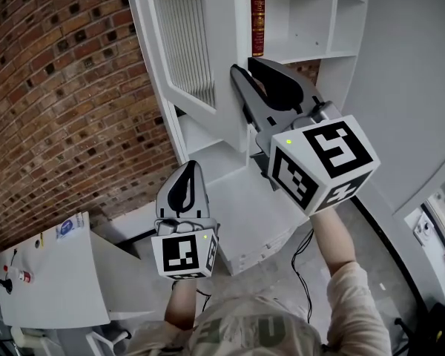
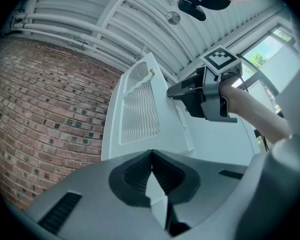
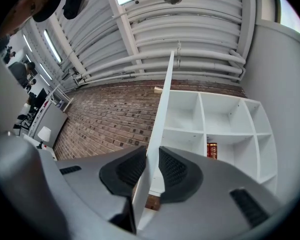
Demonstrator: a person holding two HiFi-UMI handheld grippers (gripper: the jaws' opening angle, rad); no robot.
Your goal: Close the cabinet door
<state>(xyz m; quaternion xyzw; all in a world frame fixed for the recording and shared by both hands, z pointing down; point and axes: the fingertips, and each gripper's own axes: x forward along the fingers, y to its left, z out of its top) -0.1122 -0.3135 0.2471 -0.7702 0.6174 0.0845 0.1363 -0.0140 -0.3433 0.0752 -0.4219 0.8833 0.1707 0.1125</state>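
Right tool (image 3: 152, 152) was clenched on the free edge of the cabinet door (image 3: 165, 99), one pad on each face. The door stood swung well out from the cabinet (image 1: 304, 13), edge-on in the right gripper view. Left tool (image 2: 151, 156) hung lower in front, jaws pressed together on nothing.

Step in hand, as I judged it: swing the door home. Best done by following the hinge arc toward the shelves with a firm pinch. The inner jaw would likely get trapped at the frame, so let go just short and push the outer face for the last bit. Left tool best stayed clear.

Counts: one door, one cabinet, one red book (image 3: 212, 150) (upright in a compartment), two tools.
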